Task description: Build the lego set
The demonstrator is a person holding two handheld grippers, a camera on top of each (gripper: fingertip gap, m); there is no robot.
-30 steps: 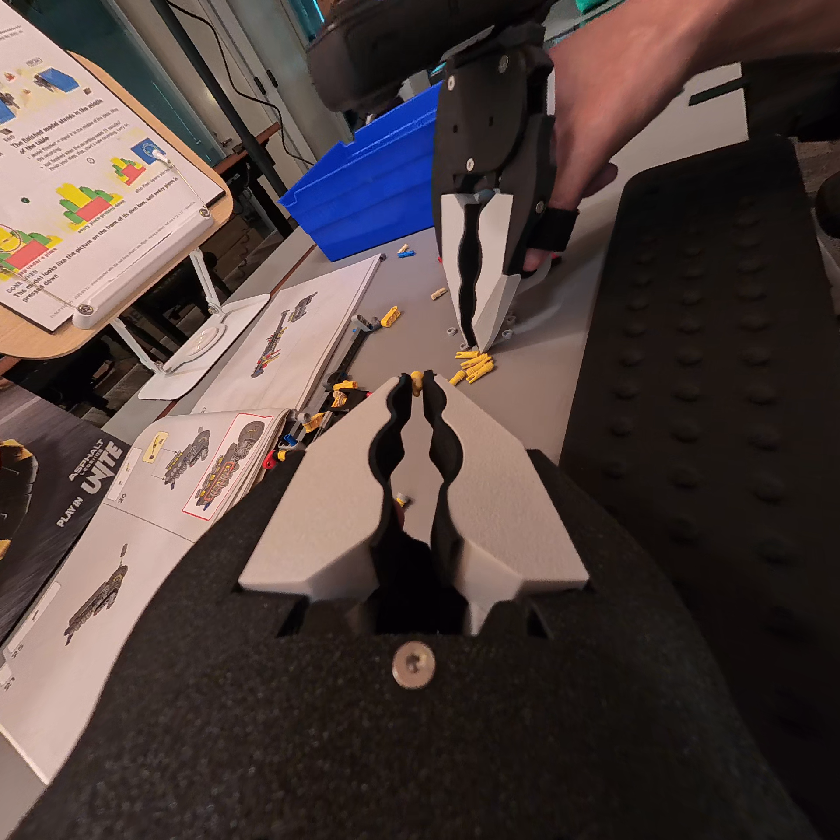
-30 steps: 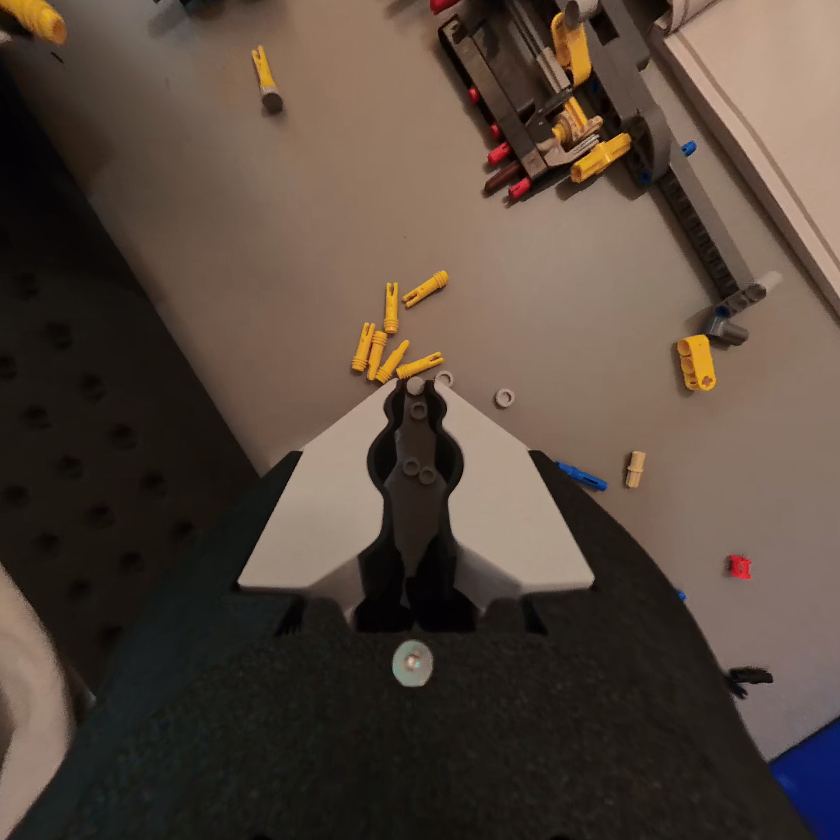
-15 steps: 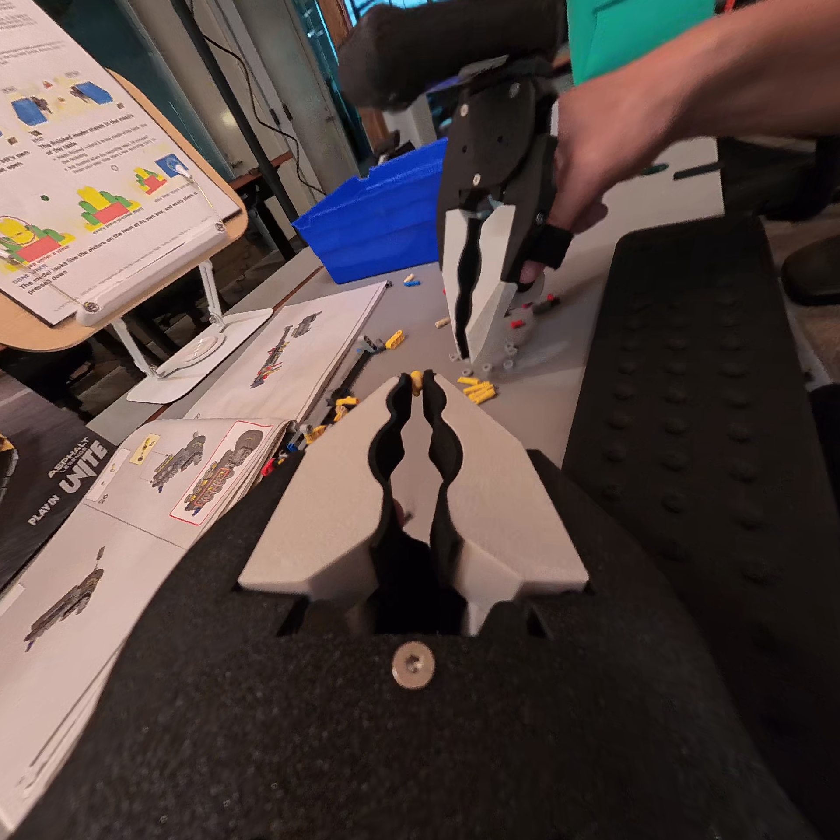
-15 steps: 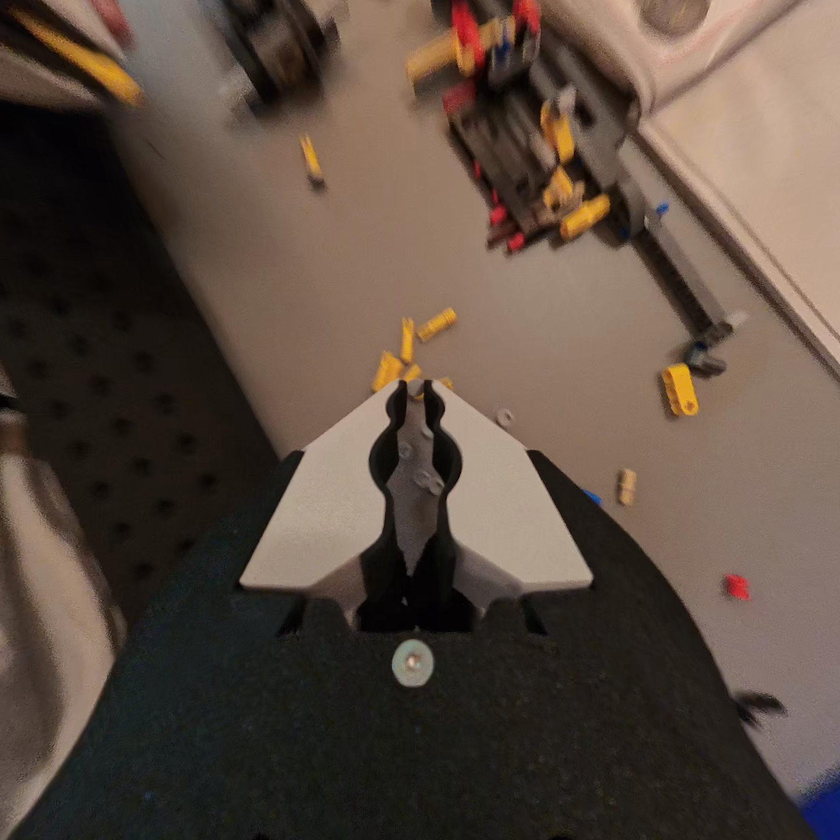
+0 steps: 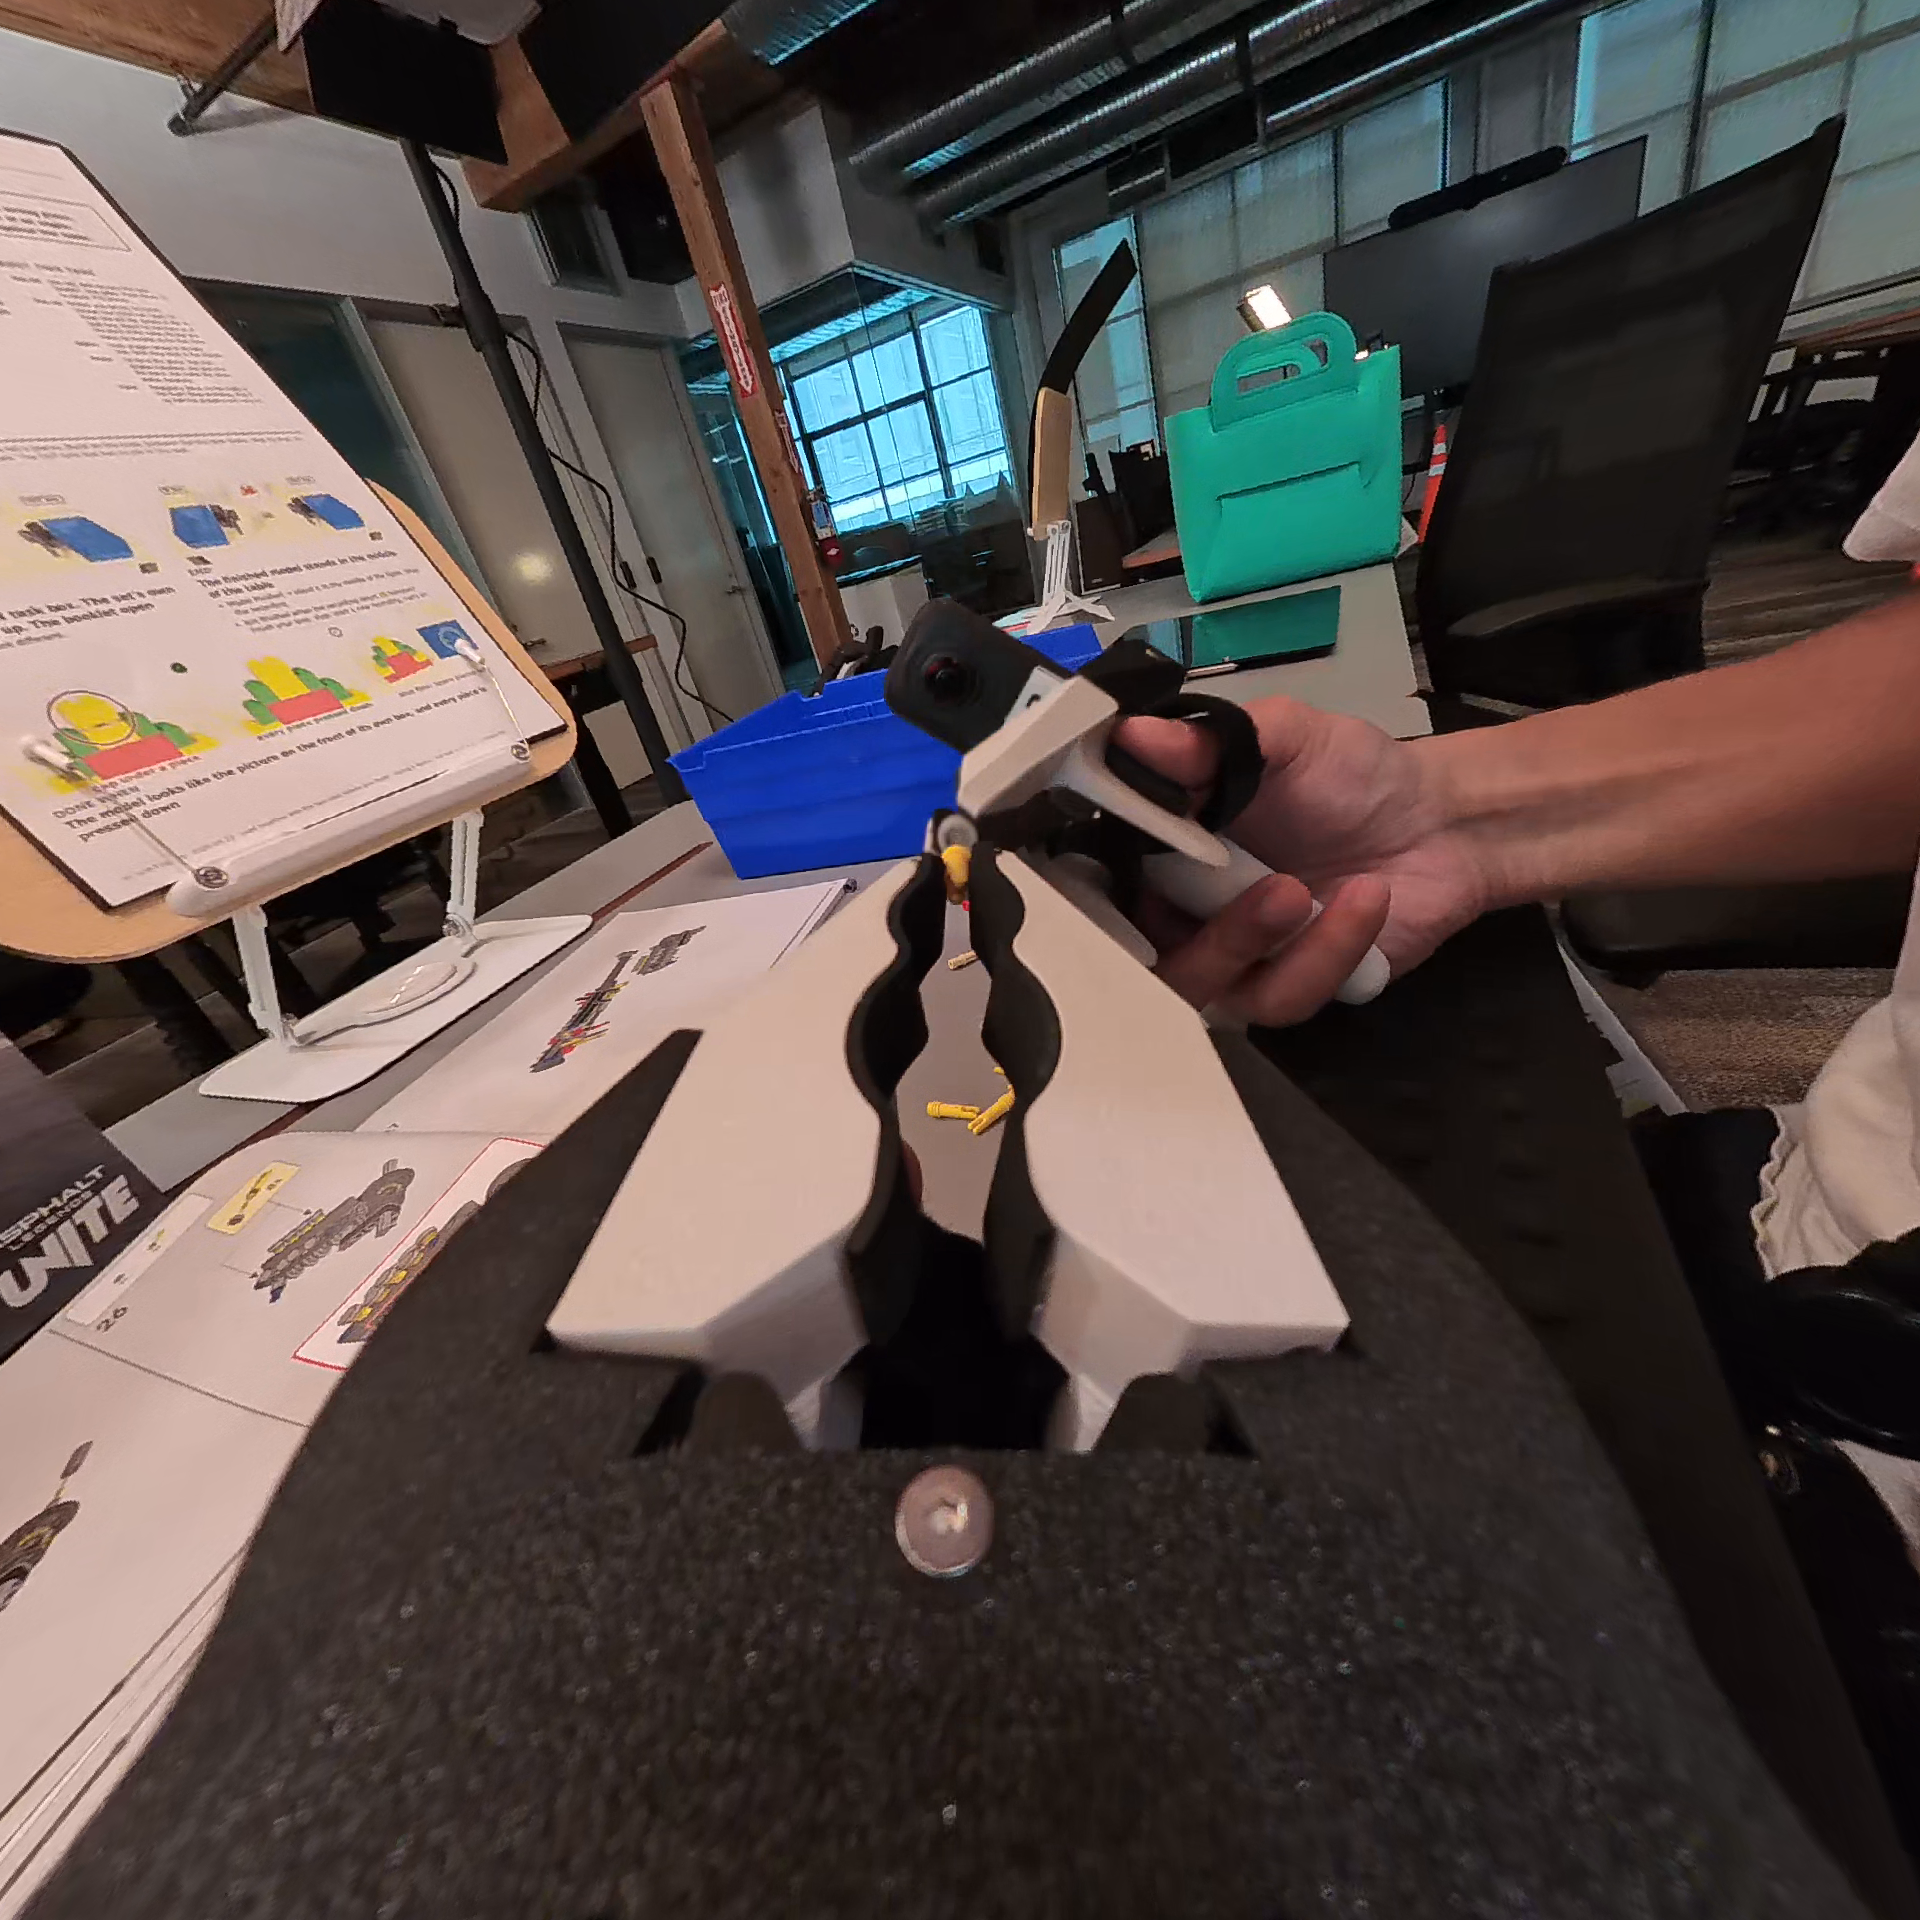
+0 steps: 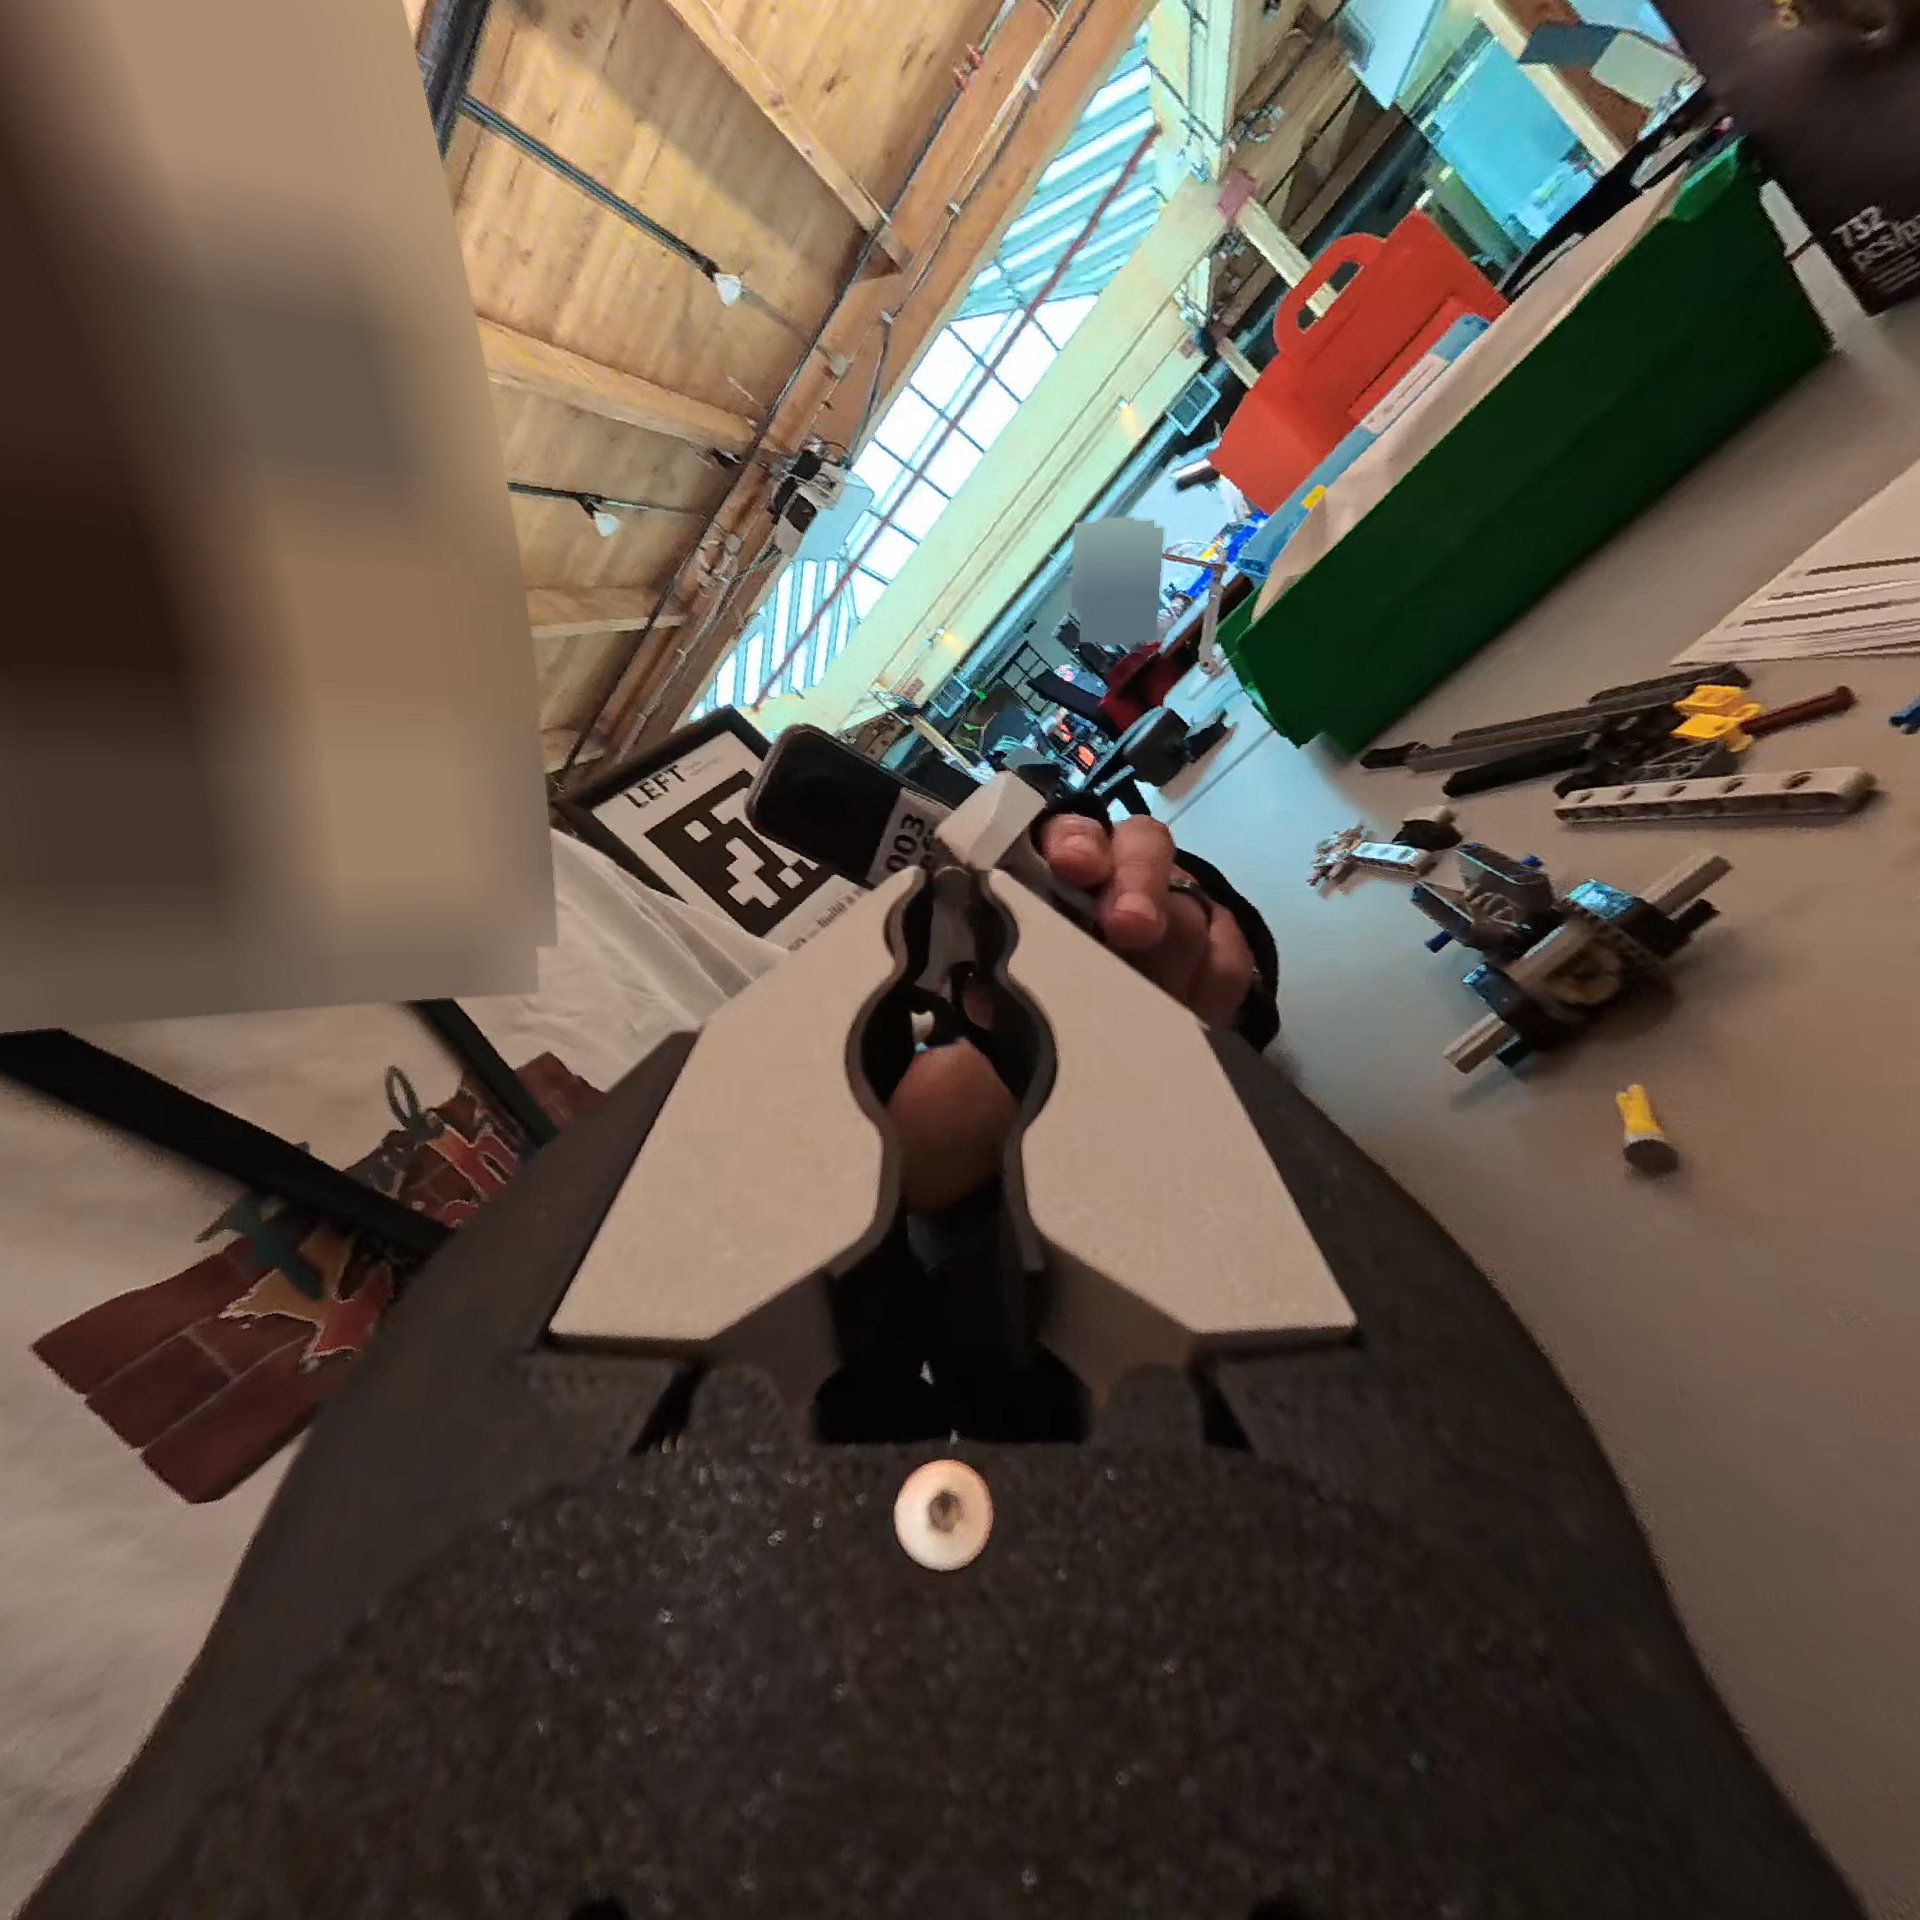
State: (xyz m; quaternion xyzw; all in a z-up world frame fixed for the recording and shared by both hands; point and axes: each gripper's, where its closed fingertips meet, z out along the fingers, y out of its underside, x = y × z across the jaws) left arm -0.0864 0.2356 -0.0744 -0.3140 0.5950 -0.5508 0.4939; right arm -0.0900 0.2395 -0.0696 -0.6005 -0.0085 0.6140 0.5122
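Note:
My left gripper is shut on a small yellow pin at its tips and is held up in the air. My right gripper is shut on a small grey round piece. The two grippers face each other tip to tip, and the grey piece sits right at the end of the yellow pin. A hand holds the right gripper. Several loose yellow pins lie on the grey table below. A partly built dark model lies on the table.
Open instruction booklets and a page on a stand are to the left. A blue bin stands behind them. A black dimpled mat lies on the right. A green bin, long beams and a yellow pin with a grey end are on the table. Left and right tips are no more than a few centimetres apart.
My right gripper lifted off the table by the yellow pins with the grey piece and swung up to face the left gripper. My left gripper tilted upward, still holding its pin.

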